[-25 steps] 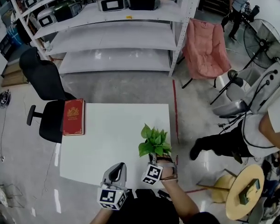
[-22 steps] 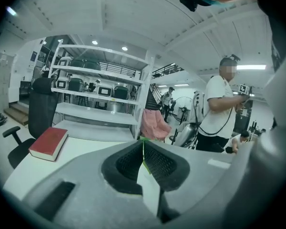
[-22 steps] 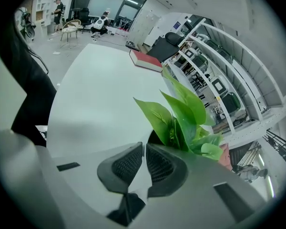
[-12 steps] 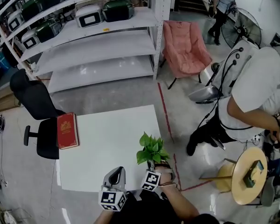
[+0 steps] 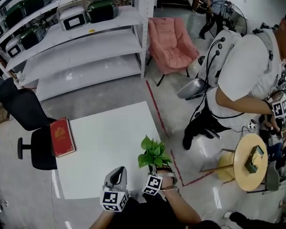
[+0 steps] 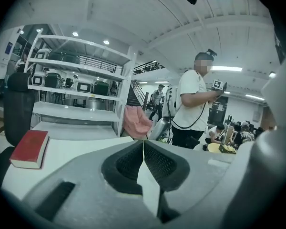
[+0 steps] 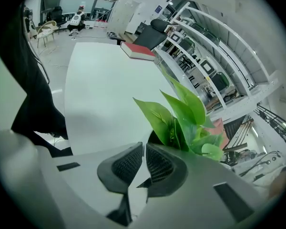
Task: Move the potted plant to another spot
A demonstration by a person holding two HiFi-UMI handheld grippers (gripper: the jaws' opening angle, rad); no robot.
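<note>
**A:** Where is the potted plant [image 5: 154, 151]?

**B:** At the near right corner of the white worktop [image 5: 109, 137], close to its right edge. The green leaves stand up, and the dark pot mouth shows just beyond the right gripper [image 7: 144, 159].

**A:** And its jaws?

**B:** Clenched on the pot's rim, with only a thin slit between the pads. I can't tell whether the pot rests on the worktop or hangs just clear of it.

**A:** And the left gripper [image 6: 143, 151]?

**B:** Its jaws are pressed together with nothing between them. It hovers at the worktop's near edge, just left of the right gripper and apart from the plant.

**A:** Anything else on the worktop?

**B:** One red book [image 5: 62, 136], flat at the far left edge, well apart from the plant.

**A:** What is around the worktop?

**B:** There is a black office chair [image 5: 26, 116] beside the book's edge. Beyond is white shelving [image 5: 81, 42] with boxy appliances on top, and a pink folding chair [image 5: 168, 42] to its right. A person in a white shirt [image 5: 248, 75] stands right of the worktop, near a round yellow table [image 5: 243, 173].
</note>
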